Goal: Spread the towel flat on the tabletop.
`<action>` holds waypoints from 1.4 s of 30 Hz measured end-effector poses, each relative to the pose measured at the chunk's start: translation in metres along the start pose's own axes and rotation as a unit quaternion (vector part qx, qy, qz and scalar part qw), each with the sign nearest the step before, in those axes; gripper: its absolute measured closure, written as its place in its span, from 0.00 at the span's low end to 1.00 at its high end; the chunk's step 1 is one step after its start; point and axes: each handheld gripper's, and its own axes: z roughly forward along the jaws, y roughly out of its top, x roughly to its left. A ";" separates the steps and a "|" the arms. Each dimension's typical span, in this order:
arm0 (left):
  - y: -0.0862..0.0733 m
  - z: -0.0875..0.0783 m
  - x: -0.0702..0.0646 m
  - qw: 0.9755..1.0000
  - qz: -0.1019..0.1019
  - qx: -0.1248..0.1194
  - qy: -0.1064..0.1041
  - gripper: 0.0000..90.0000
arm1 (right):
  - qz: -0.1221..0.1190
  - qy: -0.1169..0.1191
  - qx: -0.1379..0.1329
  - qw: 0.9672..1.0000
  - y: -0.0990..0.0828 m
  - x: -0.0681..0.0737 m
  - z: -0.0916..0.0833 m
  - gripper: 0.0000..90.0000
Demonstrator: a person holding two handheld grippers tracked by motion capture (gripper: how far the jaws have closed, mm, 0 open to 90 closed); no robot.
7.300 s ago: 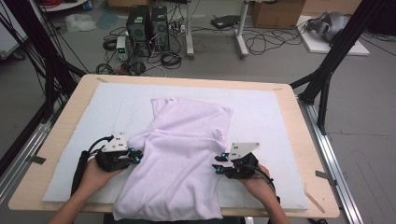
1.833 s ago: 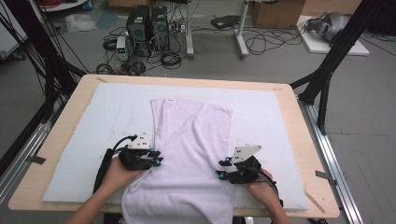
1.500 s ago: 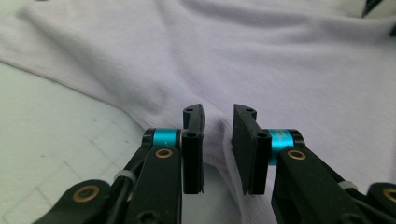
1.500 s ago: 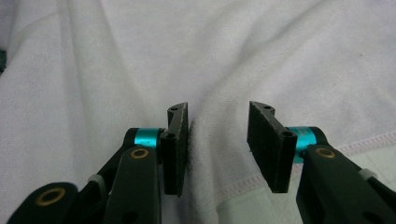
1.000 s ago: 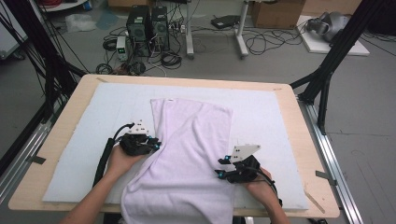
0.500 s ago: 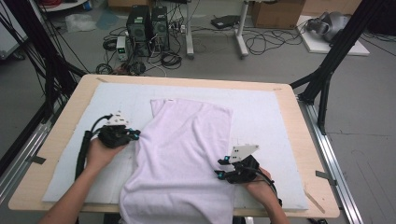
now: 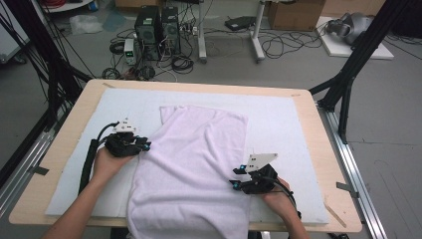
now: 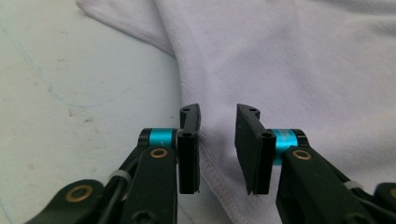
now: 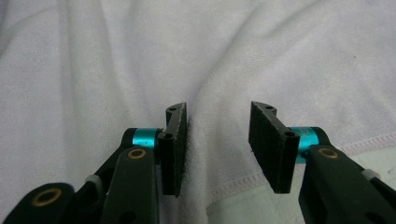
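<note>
- On a light wooden table (image 7: 318, 149) covered by a white felt-like mat (image 7: 278, 119), a pale lilac terry-cloth towel (image 7: 199, 164) lies spread lengthwise, its far end near the mat's 12 o'clock edge and its near end hanging over the table's 6 o'clock rim.
- At the towel's 9 o'clock side, the left gripper (image 7: 144, 146) sits in a person's left hand (image 7: 107, 164), its black fingers (image 8: 189, 140) pointing toward the cloth's stitched left hem.
- In the left gripper view, those fingers stand apart, having just been opening; the hem runs beneath the gap between them, and neither pad presses on it.
- At the towel's 4 o'clock side, the right gripper (image 7: 234, 178) is held by the person's right hand (image 7: 278, 199), a grey three-cornered plate on top of it.
- In the right gripper view, its fingers (image 9: 175, 144) are apart above a raised ridge of the towel, just inside the stitched right hem; the left pad lies close against the fabric, yet nothing is pinched.
- The towel's surface carries soft folds running from the far corner toward the near right side.
</note>
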 end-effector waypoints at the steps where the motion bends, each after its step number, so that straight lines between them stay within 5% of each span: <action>1: 0.000 -0.004 -0.001 1.000 0.003 -0.005 -0.005 0.77 | 0.002 0.002 -0.002 1.000 0.000 0.000 0.000 0.64; 6: -0.003 -0.024 -0.009 0.999 0.011 -0.024 -0.027 0.73 | 0.005 -0.005 0.001 1.000 -0.002 -0.007 -0.004 0.67; 11: -0.024 -0.023 -0.024 0.998 0.029 0.002 -0.048 0.65 | 0.012 -0.010 -0.001 1.000 -0.001 -0.015 -0.006 0.68; 15: -0.037 -0.016 -0.029 0.997 0.041 0.026 -0.056 0.63 | 0.032 -0.019 -0.028 0.999 0.002 -0.026 -0.016 0.69; 18: -0.039 -0.016 -0.029 0.997 0.044 0.022 -0.055 0.63 | 0.047 -0.023 -0.039 0.998 0.003 -0.035 -0.020 0.69; 25: -0.038 -0.015 -0.030 0.998 0.042 0.020 -0.030 0.79 | 0.042 -0.022 0.016 0.999 0.003 -0.038 0.003 0.72; 28: -0.036 -0.013 -0.033 0.998 0.045 0.021 -0.027 0.96 | 0.040 -0.004 0.028 0.999 0.005 -0.039 0.011 0.92; 30: -0.033 -0.013 -0.033 0.998 0.047 0.027 -0.023 0.97 | 0.038 0.003 0.037 0.999 0.008 -0.039 0.011 0.98; 32: -0.031 -0.013 -0.032 0.999 0.046 0.021 -0.008 0.98 | 0.021 -0.026 0.056 0.998 0.013 -0.040 0.009 0.99; 38: -0.020 -0.012 -0.021 0.999 0.025 -0.002 0.020 0.98 | 0.053 -0.079 0.033 0.995 0.023 -0.068 -0.005 0.98; 42: -0.018 -0.014 -0.016 1.000 0.010 -0.013 0.019 0.86 | 0.070 -0.069 0.041 0.994 0.019 -0.077 0.002 0.88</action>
